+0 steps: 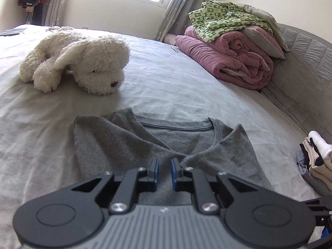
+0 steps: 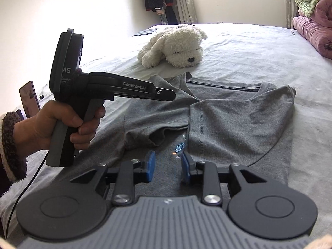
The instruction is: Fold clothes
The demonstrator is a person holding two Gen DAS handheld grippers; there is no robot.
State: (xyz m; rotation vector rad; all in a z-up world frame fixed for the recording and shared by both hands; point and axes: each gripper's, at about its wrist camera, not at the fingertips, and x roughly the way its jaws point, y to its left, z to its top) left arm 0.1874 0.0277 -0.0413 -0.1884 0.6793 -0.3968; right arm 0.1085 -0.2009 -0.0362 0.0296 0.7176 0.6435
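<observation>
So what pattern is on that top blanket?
Green and cream check on the top blanket, clearest in the left wrist view.

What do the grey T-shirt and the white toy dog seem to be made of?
The grey short-sleeved T-shirt looks like soft, matte jersey knit, probably cotton or a blend: heathered surface, stitched hems, limp folds. The white plush toy dog seems to be curly, fluffy synthetic pile over soft stuffing, with a dark nose that may be plastic or thread; I cannot tell which.

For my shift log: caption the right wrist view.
Open right gripper above grey cotton T-shirt, sleeves folded in; hand-held left gripper alongside.
</observation>
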